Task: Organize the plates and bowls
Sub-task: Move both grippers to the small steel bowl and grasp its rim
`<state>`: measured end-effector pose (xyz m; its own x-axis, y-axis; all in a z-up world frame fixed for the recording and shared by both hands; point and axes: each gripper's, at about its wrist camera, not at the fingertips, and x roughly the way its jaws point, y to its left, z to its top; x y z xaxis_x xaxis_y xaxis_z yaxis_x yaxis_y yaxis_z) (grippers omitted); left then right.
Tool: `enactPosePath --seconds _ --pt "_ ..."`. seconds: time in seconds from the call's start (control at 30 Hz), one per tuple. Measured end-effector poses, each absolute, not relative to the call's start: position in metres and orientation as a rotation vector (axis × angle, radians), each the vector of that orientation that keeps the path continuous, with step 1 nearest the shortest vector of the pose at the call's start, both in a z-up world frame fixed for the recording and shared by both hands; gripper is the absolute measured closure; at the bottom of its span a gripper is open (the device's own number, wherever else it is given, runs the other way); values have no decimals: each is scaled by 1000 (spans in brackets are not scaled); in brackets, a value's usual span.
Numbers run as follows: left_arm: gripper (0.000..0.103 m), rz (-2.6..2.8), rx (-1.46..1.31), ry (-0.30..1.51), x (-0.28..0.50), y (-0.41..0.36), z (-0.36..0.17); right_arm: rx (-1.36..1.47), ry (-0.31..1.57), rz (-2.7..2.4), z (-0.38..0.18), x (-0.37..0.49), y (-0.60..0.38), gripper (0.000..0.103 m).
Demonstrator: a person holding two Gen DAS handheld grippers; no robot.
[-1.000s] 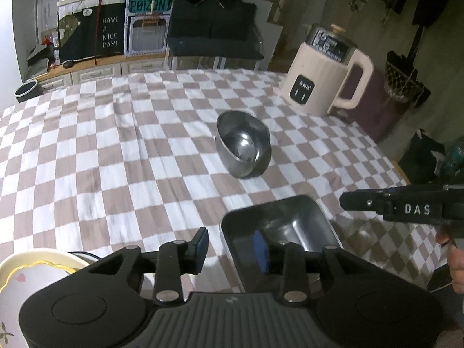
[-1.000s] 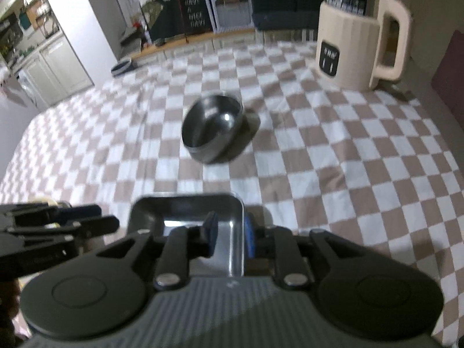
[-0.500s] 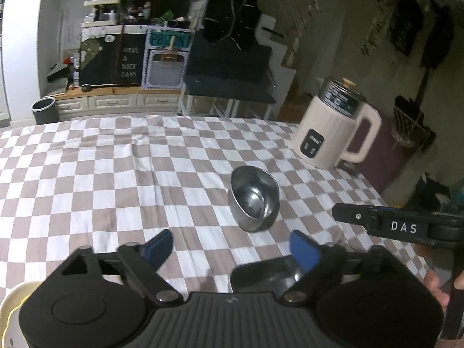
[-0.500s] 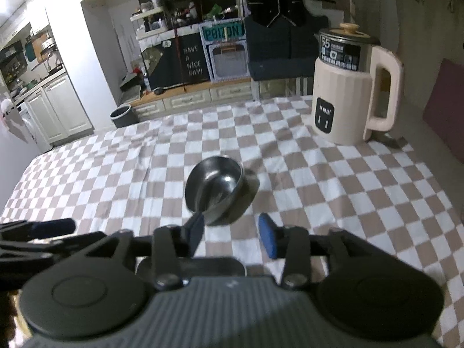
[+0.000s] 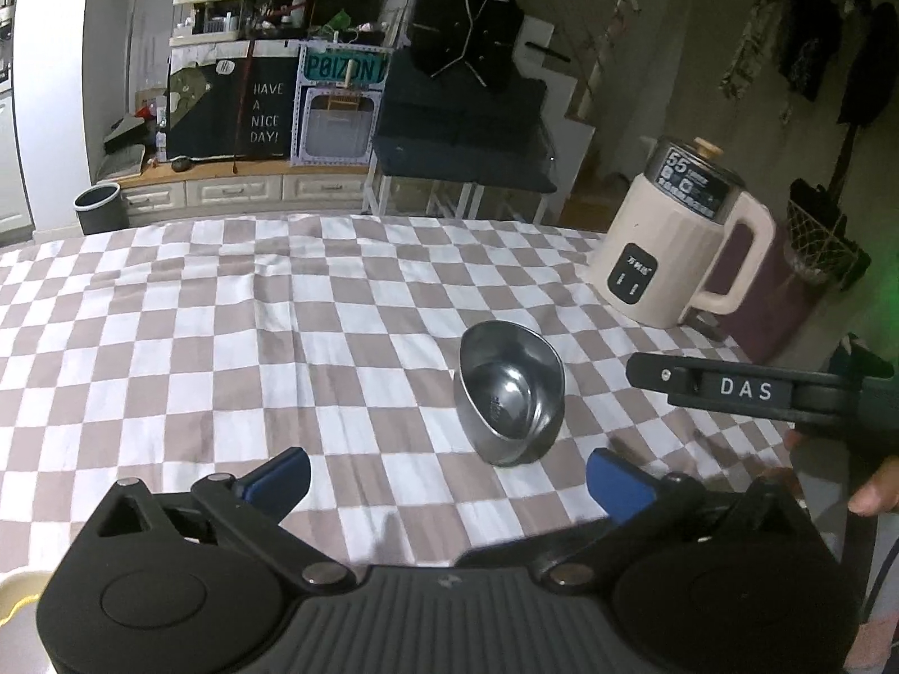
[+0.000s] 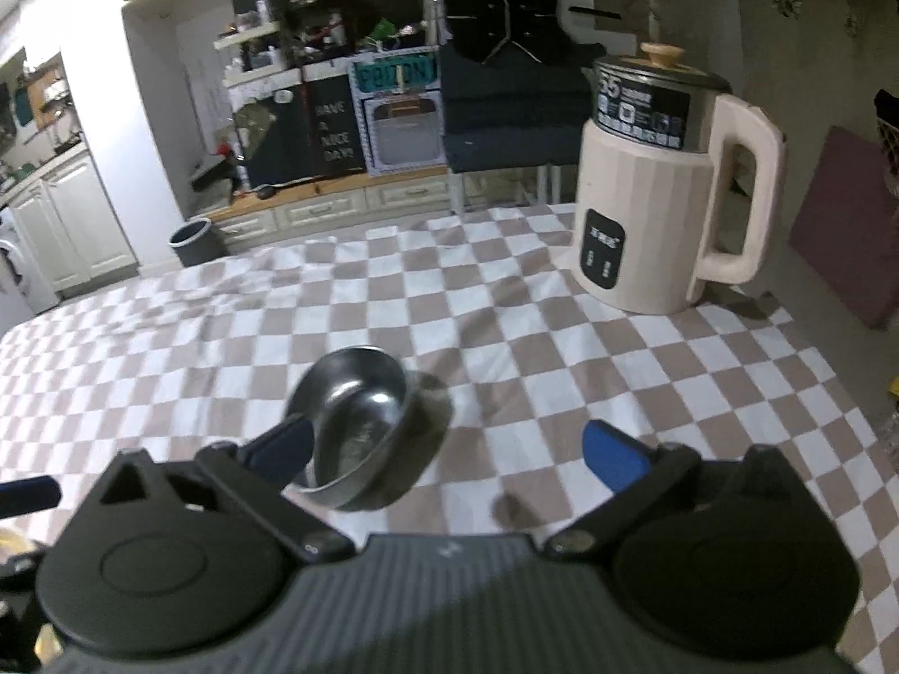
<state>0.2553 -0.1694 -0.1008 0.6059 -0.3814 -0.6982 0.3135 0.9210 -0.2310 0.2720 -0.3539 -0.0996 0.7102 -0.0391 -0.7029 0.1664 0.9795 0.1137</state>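
**Both tongs spread wide as steel bowl waits on checked cloth**

The right tongs [image 6: 446, 443] hover released, blue pads far apart and holding nothing, with the steel bowl [image 6: 359, 432] just ahead and partly behind the left-hand pad. The left tongs [image 5: 446, 474] are likewise released and empty, aimed at the same bowl [image 5: 508, 399] from a little farther back; the right tool's black arm marked "DAS" crosses that view at the right edge. The bowl sits alone near the middle of the surface, on the brown-and-white checked cloth [image 5: 225, 337], apparently tipped toward the cameras so its inside shows, though the fisheye may exaggerate this. A cream kettle [image 6: 663, 196] stands well apart at the far right corner. A pale dish rim [image 5: 17, 595] peeks in at the lower left of the left view.

The step in hand looks like picking up the bowl, most likely with the right tongs. Done well, one pad should go inside the wall and the other outside, pinching the near rim squarely. Thin polished steel will probably slip, so a deep bite is wiser than a fingertip nip. The loose cloth could drag or wrinkle if the pads scrape it, so lift straight up.
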Motion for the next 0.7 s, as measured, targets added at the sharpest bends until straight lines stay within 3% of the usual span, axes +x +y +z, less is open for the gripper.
enactPosePath --seconds 0.17,0.33,0.53,0.7 --pt "2 -395 -152 845 284 -179 -109 181 772 -138 -106 292 -367 0" --pt "21 -432 -184 903 307 -195 -124 214 776 -175 -119 313 -375 0" --pt "32 -429 -224 962 323 -210 -150 216 814 -165 -135 336 -367 1" --pt "41 -410 -155 968 332 -219 -160 232 852 -173 -145 348 -361 19"
